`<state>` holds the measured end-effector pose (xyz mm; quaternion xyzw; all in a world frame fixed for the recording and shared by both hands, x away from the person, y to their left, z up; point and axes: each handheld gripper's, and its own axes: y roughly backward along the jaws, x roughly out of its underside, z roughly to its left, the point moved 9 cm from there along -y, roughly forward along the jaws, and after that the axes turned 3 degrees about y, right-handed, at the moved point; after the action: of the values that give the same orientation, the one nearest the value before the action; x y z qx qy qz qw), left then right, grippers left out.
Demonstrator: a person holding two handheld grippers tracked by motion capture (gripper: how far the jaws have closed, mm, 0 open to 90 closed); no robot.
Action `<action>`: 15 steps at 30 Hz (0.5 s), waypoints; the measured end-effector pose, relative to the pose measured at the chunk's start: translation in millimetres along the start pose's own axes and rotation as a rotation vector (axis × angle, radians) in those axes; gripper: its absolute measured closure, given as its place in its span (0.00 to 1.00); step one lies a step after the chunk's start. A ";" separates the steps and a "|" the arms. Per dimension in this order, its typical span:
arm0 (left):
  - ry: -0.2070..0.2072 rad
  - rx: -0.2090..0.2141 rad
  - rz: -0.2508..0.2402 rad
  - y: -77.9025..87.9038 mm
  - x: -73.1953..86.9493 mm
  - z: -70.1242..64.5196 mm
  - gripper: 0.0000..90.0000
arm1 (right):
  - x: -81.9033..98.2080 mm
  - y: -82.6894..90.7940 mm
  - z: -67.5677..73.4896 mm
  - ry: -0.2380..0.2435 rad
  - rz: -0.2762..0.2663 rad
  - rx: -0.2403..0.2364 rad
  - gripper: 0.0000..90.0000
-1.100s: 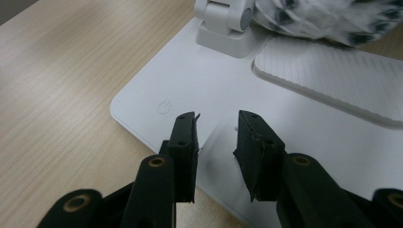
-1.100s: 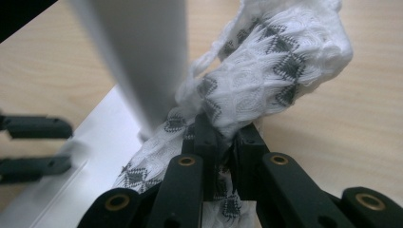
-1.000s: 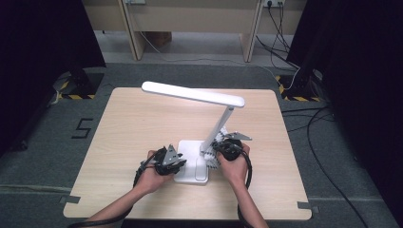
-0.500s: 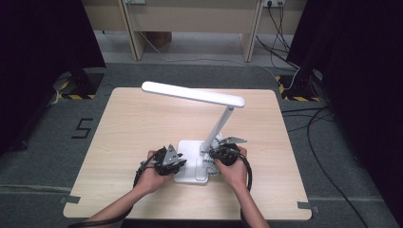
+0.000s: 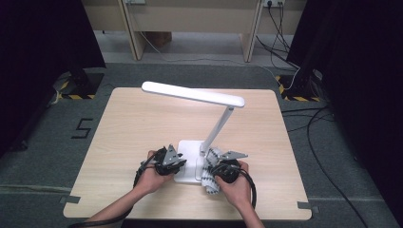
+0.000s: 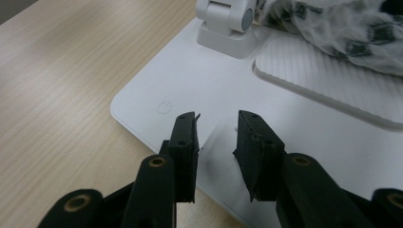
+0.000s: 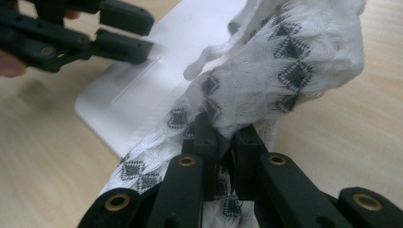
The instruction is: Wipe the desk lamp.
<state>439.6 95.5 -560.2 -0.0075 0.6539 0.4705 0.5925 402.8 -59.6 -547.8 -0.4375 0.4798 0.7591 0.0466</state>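
Observation:
A white desk lamp stands on the wooden table [image 5: 133,123], its long head [image 5: 192,93] reaching left over the flat base [image 5: 189,151]. My right gripper [image 7: 221,137] is shut on a white cloth with black diamonds [image 7: 285,61]. The cloth [image 5: 209,183] lies over the base's right front corner, where the right gripper [image 5: 214,166] holds it. My left gripper [image 6: 216,128] rests over the base's left front edge [image 6: 228,85], near the power symbol [image 6: 165,107], jaws apart with nothing between them. In the high view the left gripper [image 5: 178,164] sits at the base's left side.
The lamp's slanted stem [image 5: 218,126] rises from a hinge [image 6: 228,23] at the back of the base. A ribbed panel [image 6: 332,80] is set into the base. Black cables [image 5: 249,183] trail from the grippers. Beyond the table are a desk and floor cables [image 5: 313,118].
My right gripper has slid with the cloth toward the table's near edge, along the base's right side. The left gripper has stayed where it was.

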 end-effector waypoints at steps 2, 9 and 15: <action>0.000 0.001 0.000 0.0 0.0 0.1 0.75 | 3.4 3.9 4.2 -0.002 0.008 -0.010 0.94; -0.002 -0.001 0.003 0.1 0.2 0.0 0.75 | 7.6 22.0 3.8 0.004 0.015 0.003 0.93; -0.002 -0.001 0.003 0.1 0.1 0.0 0.75 | -3.9 39.3 -24.9 -0.016 -0.022 0.098 0.93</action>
<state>439.5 95.6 -560.2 -0.0064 0.6531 0.4718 0.5923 401.3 -98.5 -521.9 -0.4340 0.5111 0.7376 0.0799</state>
